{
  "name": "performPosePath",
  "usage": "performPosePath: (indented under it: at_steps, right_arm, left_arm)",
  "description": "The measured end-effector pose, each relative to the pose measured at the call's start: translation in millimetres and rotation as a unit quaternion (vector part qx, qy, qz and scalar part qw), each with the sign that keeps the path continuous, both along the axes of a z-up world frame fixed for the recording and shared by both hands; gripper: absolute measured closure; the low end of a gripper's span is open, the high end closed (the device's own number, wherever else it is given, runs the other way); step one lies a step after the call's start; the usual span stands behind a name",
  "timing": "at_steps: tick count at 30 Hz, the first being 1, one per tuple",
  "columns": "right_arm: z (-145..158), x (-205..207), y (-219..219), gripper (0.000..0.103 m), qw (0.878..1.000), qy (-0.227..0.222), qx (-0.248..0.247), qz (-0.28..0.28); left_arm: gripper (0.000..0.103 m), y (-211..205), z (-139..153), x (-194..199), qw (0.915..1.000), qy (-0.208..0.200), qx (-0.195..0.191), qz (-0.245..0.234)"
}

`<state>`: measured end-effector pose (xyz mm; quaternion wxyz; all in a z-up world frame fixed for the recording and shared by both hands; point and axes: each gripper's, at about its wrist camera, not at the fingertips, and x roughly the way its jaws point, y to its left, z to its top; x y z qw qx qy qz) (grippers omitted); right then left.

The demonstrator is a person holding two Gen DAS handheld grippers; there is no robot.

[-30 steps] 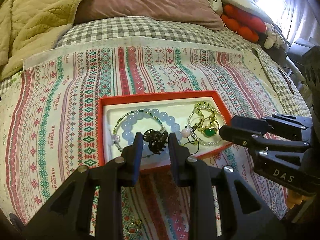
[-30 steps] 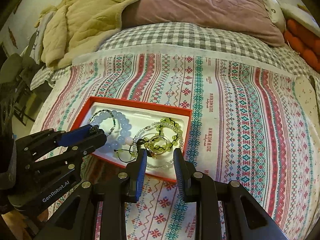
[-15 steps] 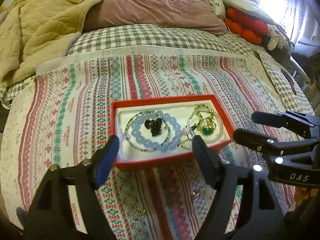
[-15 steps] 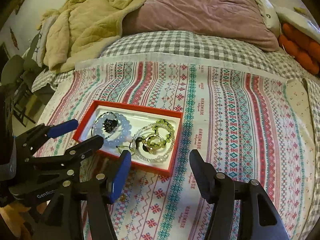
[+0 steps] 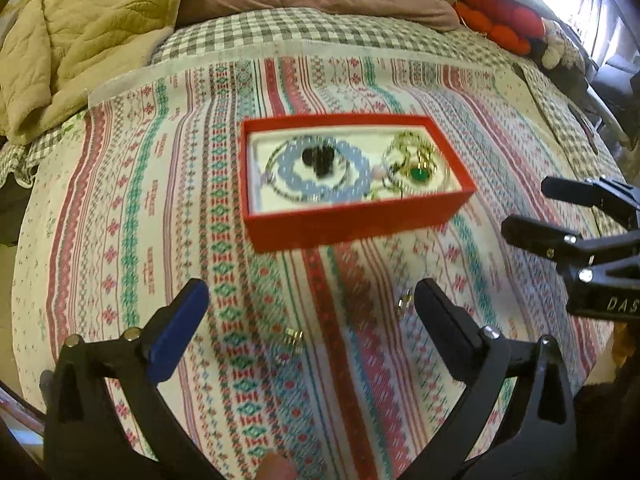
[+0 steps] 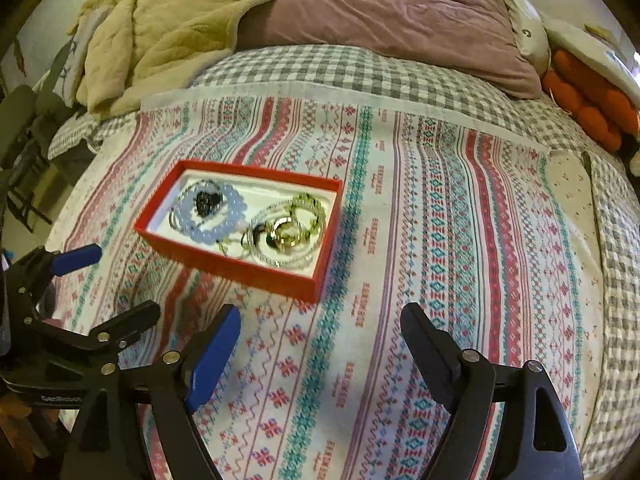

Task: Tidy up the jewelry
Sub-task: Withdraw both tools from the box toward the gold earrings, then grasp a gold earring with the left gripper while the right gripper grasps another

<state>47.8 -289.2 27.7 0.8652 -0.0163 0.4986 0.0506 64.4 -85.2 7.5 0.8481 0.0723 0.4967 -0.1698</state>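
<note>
A red box (image 5: pixel 348 224) (image 6: pixel 248 268) rests on the striped cloth. Inside it lie a pale blue bead bracelet (image 5: pixel 352 192) (image 6: pixel 208 236), a black piece (image 5: pixel 318 158) (image 6: pixel 206 202) within that bracelet, a green-stone ring (image 5: pixel 419 175), and gold rings (image 6: pixel 286 234) among clear and yellow-green bead bracelets. Two small rings (image 5: pixel 294 336) (image 5: pixel 405 303) sit loose on the cloth in front of the box. My left gripper (image 5: pixel 311 292) (image 6: pixel 122 282) hovers before the box, its jaws opening with nothing in them. My right gripper (image 6: pixel 320 316) (image 5: pixel 532 210) is likewise opening and holds nothing.
The patterned cloth (image 6: pixel 420 240) covers a grey checked bedsheet (image 6: pixel 320 68). At the back lie a beige blanket (image 5: pixel 80 28), a mauve pillow (image 6: pixel 380 8) and orange plush items (image 5: pixel 500 20). The bed's edge falls away at the left.
Both grippers went from nearly shut over the box to wide open and drew back toward me. The black piece left the left gripper and now lies inside the blue bracelet.
</note>
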Motion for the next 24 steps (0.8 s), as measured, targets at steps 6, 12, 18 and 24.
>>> performPosePath:
  at_steps: [6, 12, 18, 24]
  right_arm:
    - [-11.4, -12.4, 2.7, 0.018, 1.0, 0.017, -0.017, 0.01]
    - [-21.3, -25.4, 8.4, 0.018, 0.999, 0.027, -0.033, 0.028]
    - [-29.2, -35.0, 14.3, 0.018, 0.998, 0.033, -0.042, 0.043]
    - [-50.6, -36.9, 26.8, 0.018, 0.996, 0.056, -0.037, 0.053]
  left_arm:
    - [0.001, 14.9, -10.7, -13.6, 0.9999, 0.011, 0.011, -0.004]
    - [0.001, 40.0, -21.7, -28.7, 0.9996, 0.016, 0.022, -0.005]
    - [0.001, 61.0, -31.1, -41.2, 0.9994, 0.025, 0.023, -0.013]
    - [0.001, 74.7, -47.2, -39.2, 0.999, 0.038, 0.021, -0.007]
